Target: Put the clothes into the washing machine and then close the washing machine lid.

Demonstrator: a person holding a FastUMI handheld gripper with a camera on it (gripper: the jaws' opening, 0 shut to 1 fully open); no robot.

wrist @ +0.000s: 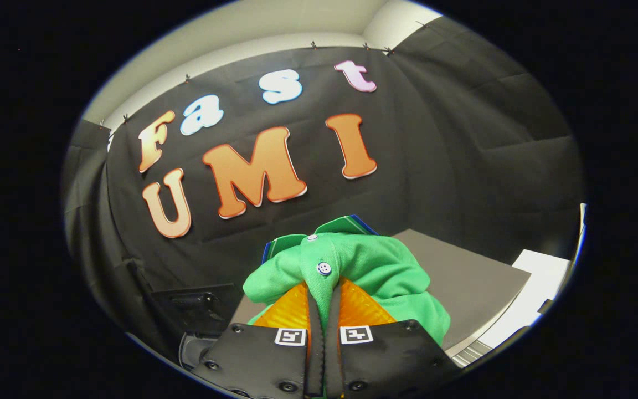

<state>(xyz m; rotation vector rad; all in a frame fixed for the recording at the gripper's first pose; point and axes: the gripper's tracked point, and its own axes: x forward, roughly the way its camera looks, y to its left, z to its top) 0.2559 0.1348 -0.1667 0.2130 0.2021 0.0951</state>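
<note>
Green shirt (352,260) pinched between the closed gripper (324,299) fingers, bunched ahead.

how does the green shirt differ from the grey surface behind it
The green shirt is soft and bunched, hanging off the tongs, which are shut on it; the grey surface is flat, rigid and level, beyond the fingers. The green shirt is bright green with a white button and a striped collar; the grey surface is plain dull grey. The green shirt is lifted; the grey surface lies below it.
</note>
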